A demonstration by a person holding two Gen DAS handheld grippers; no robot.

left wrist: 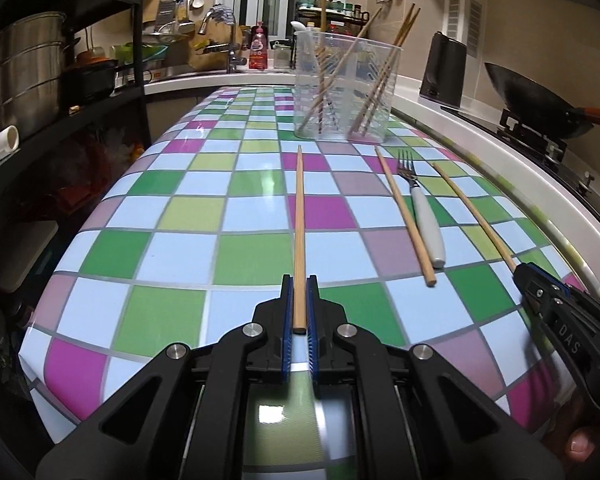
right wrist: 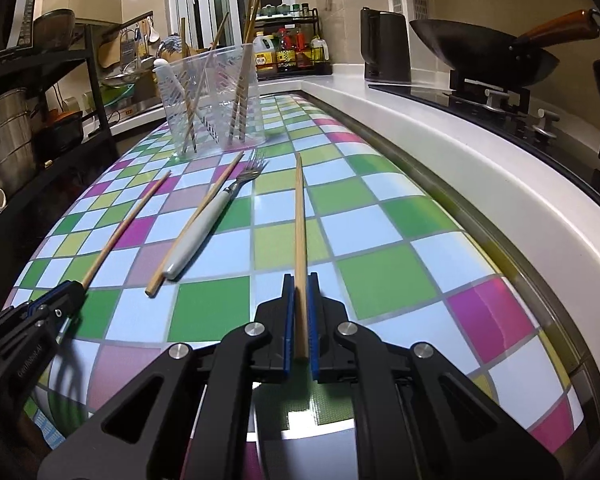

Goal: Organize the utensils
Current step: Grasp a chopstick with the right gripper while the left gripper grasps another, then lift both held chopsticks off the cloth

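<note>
While each chopstick lies along its gripper's own axis, butt end pinched and tip pointing ahead at the clear holder [left wrist: 346, 88], the left gripper [left wrist: 299, 300] pinches one chopstick [left wrist: 299, 220] and the right gripper [right wrist: 300, 300] another [right wrist: 299, 220]. Between them lie a loose chopstick [left wrist: 404, 216] and a fork [left wrist: 424, 216]. Only the right view shows the holder ahead to the left.

A fork [left wrist: 422, 208] lies beside a loose chopstick [left wrist: 405, 216] before the holder [left wrist: 346, 88] (chopsticks inside, seemingly leaning).
</note>
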